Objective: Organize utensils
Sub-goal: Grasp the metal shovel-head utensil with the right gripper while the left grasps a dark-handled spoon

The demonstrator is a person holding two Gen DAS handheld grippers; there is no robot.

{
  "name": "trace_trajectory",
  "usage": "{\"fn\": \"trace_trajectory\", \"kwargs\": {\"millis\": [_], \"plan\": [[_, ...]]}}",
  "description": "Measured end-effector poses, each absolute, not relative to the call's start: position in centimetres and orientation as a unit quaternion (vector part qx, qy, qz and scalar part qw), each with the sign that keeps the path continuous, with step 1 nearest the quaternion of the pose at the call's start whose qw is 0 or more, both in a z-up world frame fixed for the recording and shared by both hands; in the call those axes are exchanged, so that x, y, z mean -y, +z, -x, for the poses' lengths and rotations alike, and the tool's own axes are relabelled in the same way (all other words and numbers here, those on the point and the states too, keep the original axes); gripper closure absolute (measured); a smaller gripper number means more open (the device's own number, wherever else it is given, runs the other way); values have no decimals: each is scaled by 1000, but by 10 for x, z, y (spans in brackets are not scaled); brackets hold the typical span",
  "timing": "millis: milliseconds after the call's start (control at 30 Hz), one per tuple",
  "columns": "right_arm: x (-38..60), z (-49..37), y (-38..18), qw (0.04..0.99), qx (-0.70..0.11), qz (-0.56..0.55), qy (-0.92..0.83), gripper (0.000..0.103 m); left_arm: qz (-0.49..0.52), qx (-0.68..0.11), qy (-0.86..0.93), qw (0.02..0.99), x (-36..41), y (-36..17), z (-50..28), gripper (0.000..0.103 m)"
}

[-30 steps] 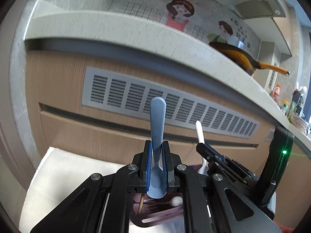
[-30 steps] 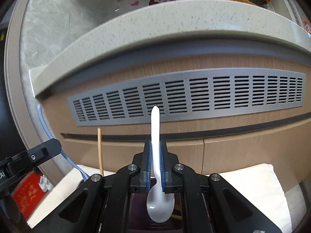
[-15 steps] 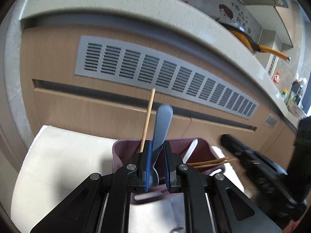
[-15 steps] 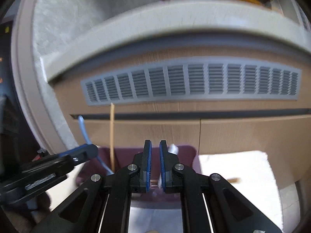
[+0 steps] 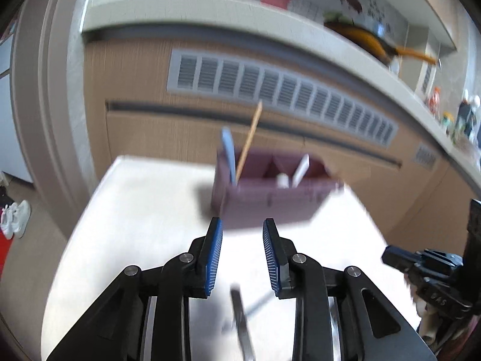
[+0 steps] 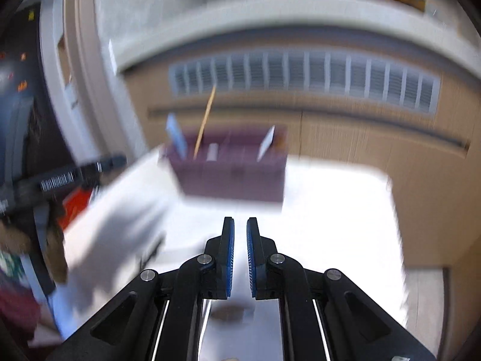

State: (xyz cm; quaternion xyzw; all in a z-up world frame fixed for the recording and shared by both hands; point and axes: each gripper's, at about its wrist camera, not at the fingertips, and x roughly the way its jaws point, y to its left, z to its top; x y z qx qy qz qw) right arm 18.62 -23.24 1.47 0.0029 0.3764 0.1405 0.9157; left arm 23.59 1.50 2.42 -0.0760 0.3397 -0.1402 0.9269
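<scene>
Far left of the left gripper, off the table edge, a pair of white shoes lies on the floor. The white table runs out ahead of the fingers. Ahead of them, a little to the right and well apart, stands the purple utensil holder. In its left compartment a blue spoon and a wooden chopstick stand upright, both leaning slightly; further right two white utensils poke out, though blur hides which compartment holds them. The left gripper's jaws are opening with nothing between them. Below and just behind the fingertips, blurred metal utensils lie on the table, kind unclear. At far right the right gripper shows as a dark shape.

From the right wrist view, the left gripper sits at far left, the holder ahead and slightly left, and the right gripper has its jaws nearly together, a thin gap showing and nothing in it.

The metal pieces are probably stiff, thin, fairly light and slippery against the pads; lying flat, they leave little to get under. A hold across the narrow handle, near the middle so the piece does not swing, seems best, with a firm squeeze
</scene>
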Motion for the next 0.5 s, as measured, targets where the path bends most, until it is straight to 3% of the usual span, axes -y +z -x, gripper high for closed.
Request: {"fn": "trace_trajectory", "kwargs": {"millis": [267,500], "plan": [[232,-162,-59,861,-480,-53,160,94,71,-421,-139,894,-17,-30,-192,74],[214,-186,-63,855,-492,-48,158,94,89,-447,-123,882,-28,-46,-193,74]]}}
